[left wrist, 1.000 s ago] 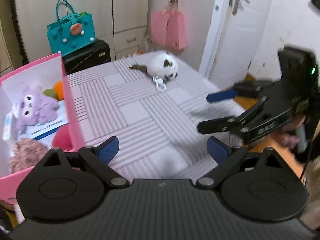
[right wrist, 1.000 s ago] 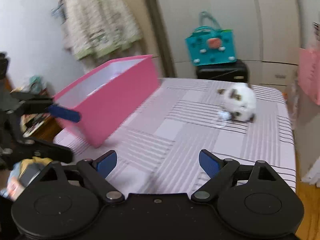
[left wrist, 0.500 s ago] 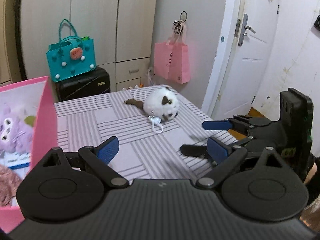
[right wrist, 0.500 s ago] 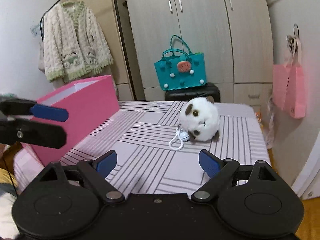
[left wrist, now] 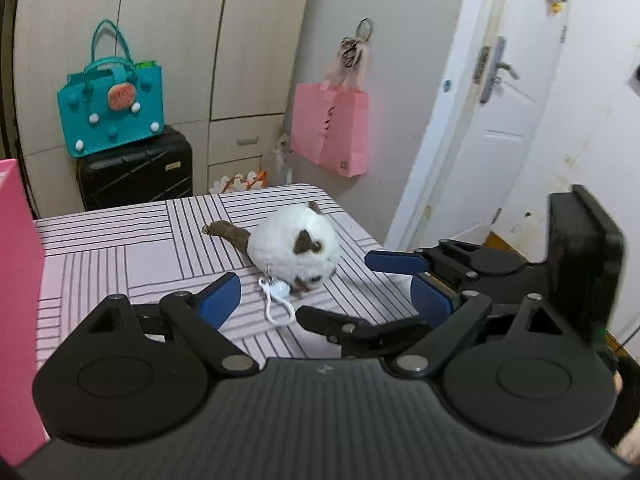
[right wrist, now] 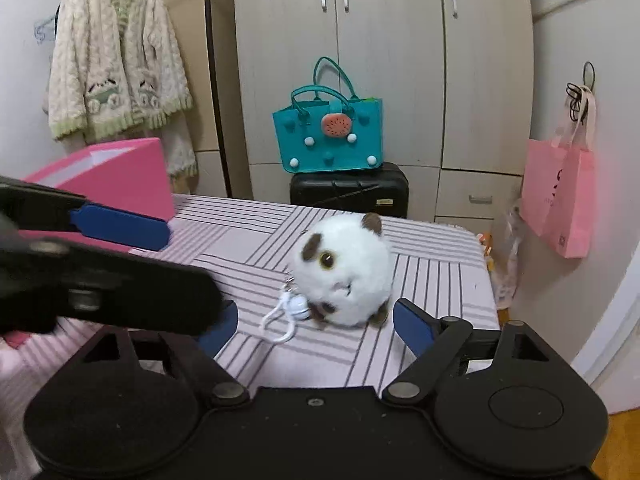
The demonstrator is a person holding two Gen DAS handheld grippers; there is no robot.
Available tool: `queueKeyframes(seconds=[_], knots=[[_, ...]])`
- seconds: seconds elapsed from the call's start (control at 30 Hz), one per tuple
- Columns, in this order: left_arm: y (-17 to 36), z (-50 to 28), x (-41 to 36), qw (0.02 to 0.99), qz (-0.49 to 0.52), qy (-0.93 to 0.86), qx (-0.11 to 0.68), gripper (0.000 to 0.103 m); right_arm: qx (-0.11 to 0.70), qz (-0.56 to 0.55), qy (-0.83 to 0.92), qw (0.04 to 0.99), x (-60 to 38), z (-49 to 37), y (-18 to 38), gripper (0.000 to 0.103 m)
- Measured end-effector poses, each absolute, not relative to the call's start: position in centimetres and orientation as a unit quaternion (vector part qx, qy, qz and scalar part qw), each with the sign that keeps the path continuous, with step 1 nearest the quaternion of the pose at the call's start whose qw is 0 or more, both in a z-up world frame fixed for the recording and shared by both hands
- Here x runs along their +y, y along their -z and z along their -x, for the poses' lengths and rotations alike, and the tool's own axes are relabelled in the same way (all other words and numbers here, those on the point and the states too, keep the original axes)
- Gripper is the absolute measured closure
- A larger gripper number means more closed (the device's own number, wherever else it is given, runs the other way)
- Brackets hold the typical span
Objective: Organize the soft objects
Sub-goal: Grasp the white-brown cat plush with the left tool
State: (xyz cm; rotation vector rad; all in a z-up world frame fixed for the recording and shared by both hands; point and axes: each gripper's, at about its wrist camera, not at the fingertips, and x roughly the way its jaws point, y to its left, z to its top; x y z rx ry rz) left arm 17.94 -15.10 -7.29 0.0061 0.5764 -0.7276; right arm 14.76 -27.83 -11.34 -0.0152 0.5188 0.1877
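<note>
Two claws in my views, both aimed at one plush. Striped table (left wrist: 120, 256) carries it all; pink box (right wrist: 116, 176) sits at its left side. White plush toy (right wrist: 344, 276) with brown patches lies near the table's far right corner, white clip loop (right wrist: 280, 320) at its front. My left claw (left wrist: 326, 300) and right claw (right wrist: 316, 324) both stand wide, jaws just narrowing slightly, nothing gripped, plush ahead of both.

pink box (left wrist: 16, 280) cut off, left tongs (right wrist: 132, 260) blurred
</note>
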Motion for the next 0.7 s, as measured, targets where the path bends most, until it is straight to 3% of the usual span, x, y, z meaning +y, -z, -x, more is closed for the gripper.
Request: queueKeyframes(seconds=[0.2, 0.43, 0.5, 0.6, 0.7], knots=[[8.6, -21.5, -17.5, 0.917, -0.021, 0.282, 0.280, 0.012, 0.269, 0.029, -0.078, 0.959, -28.6, -18.0, 12.0, 0.014], [9.1, -24.1, -18.0, 0.897, 0.000, 0.321, 0.304, 0.012, 0.262, 0.002, -0.119, 0.958, -30.0, -19.7, 12.8, 0.017], [9.5, -24.4, -18.2, 0.897, 0.005, 0.322, 0.304, 0.020, 0.261, 0.007, -0.124, 0.957, -29.7, -19.7, 12.9, 0.035], [10.2, -24.9, -18.5, 0.891, 0.014, 0.323, 0.318, 0.033, 0.261, 0.026, -0.117, 0.958, -29.0, -19.4, 12.9, 0.037], [10.8, -25.2, -18.4, 0.880, 0.029, 0.334, 0.335, 0.039, 0.261, 0.020, -0.114, 0.958, -28.9, -19.2, 12.8, 0.039]])
